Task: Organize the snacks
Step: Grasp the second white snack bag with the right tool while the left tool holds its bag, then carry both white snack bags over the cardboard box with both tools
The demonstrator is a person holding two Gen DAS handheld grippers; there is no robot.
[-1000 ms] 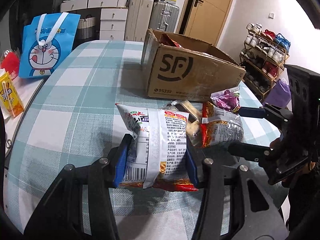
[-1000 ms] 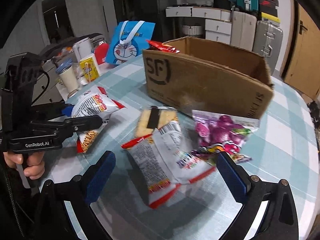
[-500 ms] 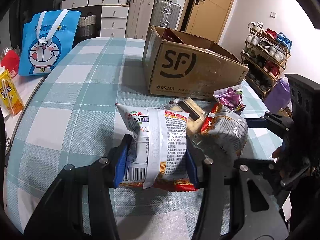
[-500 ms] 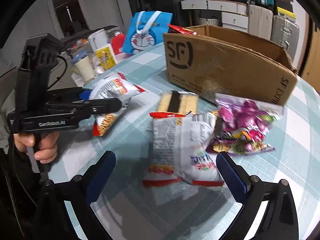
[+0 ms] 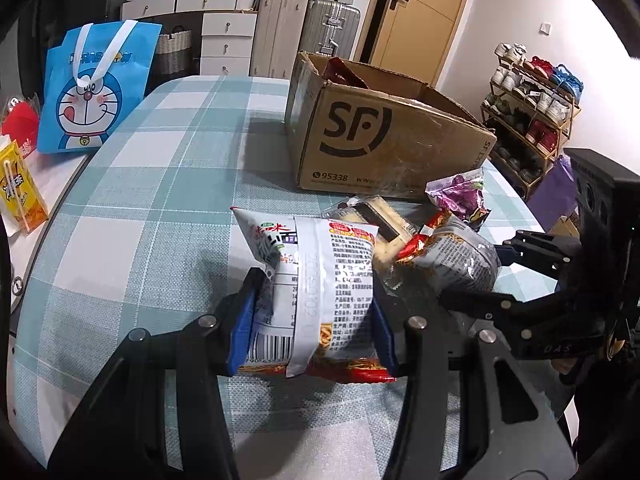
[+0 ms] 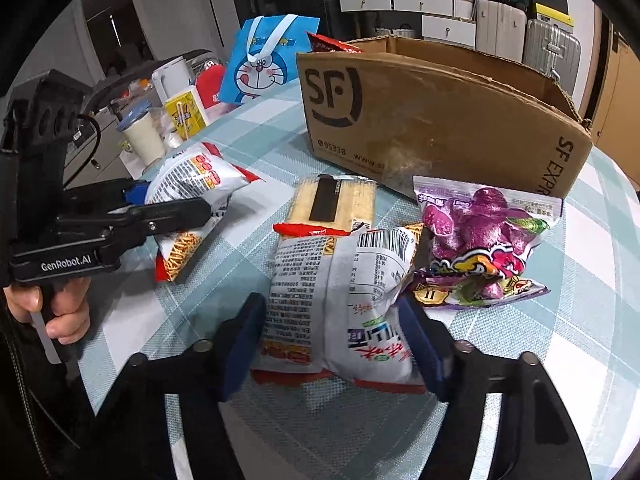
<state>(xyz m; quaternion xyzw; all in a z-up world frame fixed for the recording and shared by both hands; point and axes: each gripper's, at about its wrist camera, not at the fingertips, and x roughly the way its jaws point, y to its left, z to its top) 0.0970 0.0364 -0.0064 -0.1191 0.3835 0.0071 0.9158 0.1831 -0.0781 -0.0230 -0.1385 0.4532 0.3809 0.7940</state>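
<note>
While both tools clamp noodle packs: left hand-held gripper [image 5: 312,316] closed on white noodle pack [image 5: 316,276], lower centre of left view, over checked surface [image 5: 160,208]. Right hand-held gripper [image 6: 334,344] closed on second noodle pack [image 6: 340,292], lower centre of right view. Cracker pack [image 6: 334,204] just behind; purple candy bag [image 6: 480,240] to right. SF cardboard box [image 6: 432,120] upper centre.

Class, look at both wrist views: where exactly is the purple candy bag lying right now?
The purple candy bag lies on the checked tablecloth just before the cardboard box, right of the cracker packet, beside the noodle packet the right gripper holds.
</note>
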